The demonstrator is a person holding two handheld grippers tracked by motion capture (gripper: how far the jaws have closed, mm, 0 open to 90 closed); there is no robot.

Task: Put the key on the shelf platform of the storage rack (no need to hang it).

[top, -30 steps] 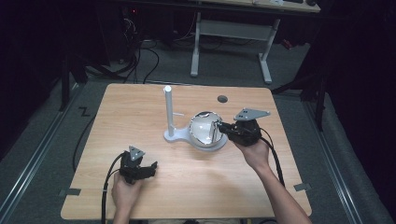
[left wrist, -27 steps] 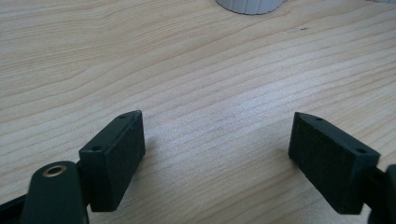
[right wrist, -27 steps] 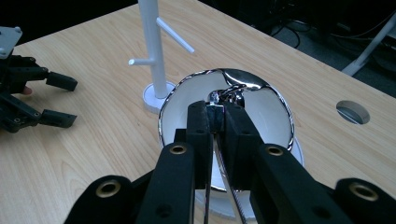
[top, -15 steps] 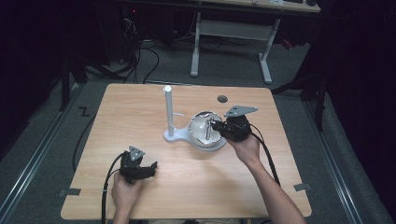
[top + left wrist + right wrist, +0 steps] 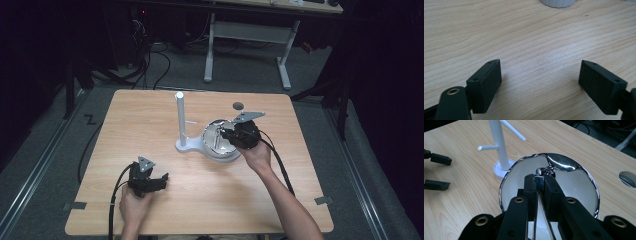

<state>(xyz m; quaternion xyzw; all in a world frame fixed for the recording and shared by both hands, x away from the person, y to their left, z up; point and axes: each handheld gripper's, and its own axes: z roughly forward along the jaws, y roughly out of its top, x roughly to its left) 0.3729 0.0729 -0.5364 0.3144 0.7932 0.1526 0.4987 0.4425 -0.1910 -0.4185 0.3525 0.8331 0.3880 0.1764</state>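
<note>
A shiny chrome bowl [image 5: 214,150] with a white inside [image 5: 564,161] stands mid-table, touching the base of a white peg stand [image 5: 180,122] [image 5: 499,147]. My right gripper [image 5: 223,134] [image 5: 539,178] reaches over the bowl from the right. It is shut on a small silvery metal piece [image 5: 546,170], and thin strands run back between the jaws. My left gripper [image 5: 159,181] [image 5: 540,82] rests near the table's front left, held in a hand. It is open, with bare wood between its pads [image 5: 485,85]. In the right gripper view the left gripper [image 5: 436,171] is at the far left.
A dark round spot [image 5: 238,105] [image 5: 627,178] marks the wooden table [image 5: 150,115] behind the bowl. The foot of the peg stand [image 5: 557,2] peeks in at the top of the left gripper view. A white desk frame [image 5: 250,35] and cables lie on the floor beyond.
My right gripper has moved left and a little down, from the bowl's right rim to over its inside, still shut on the metal piece. The left gripper has stayed put.
</note>
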